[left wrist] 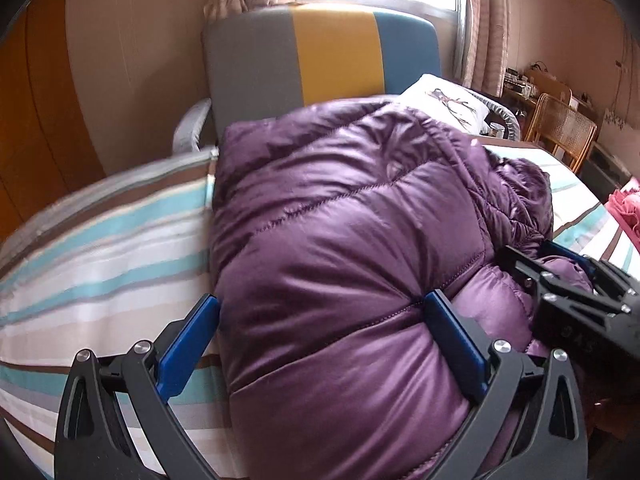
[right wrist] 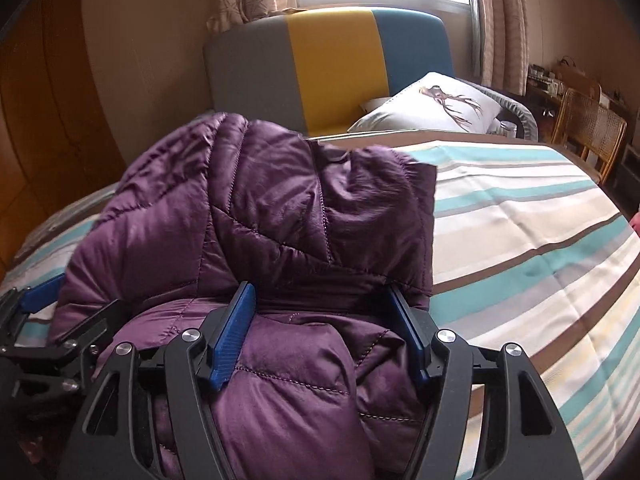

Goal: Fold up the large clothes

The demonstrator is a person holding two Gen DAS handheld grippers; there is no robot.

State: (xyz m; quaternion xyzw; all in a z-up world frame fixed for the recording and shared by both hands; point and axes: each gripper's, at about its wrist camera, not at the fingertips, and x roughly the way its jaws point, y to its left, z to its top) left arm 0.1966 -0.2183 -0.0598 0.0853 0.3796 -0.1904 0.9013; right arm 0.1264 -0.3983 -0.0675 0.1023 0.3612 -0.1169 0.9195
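A puffy purple quilted jacket (left wrist: 340,240) lies bunched in thick folds on a striped bed; it also fills the right wrist view (right wrist: 256,216). My left gripper (left wrist: 322,344) has its blue pads wide apart around a thick fold of the jacket's near edge. My right gripper (right wrist: 322,328) has its pads apart around another bulging fold at the near edge. The right gripper's black body shows at the right of the left wrist view (left wrist: 576,300); the left gripper shows at the left edge of the right wrist view (right wrist: 44,328).
The bed (right wrist: 520,220) has a teal, brown and white striped cover. A grey, yellow and blue headboard (left wrist: 320,56) stands at the far end with a white deer-print pillow (right wrist: 432,108). A rattan chair (left wrist: 560,132) and cluttered desk stand at the right. Something pink (left wrist: 626,208) lies at the right edge.
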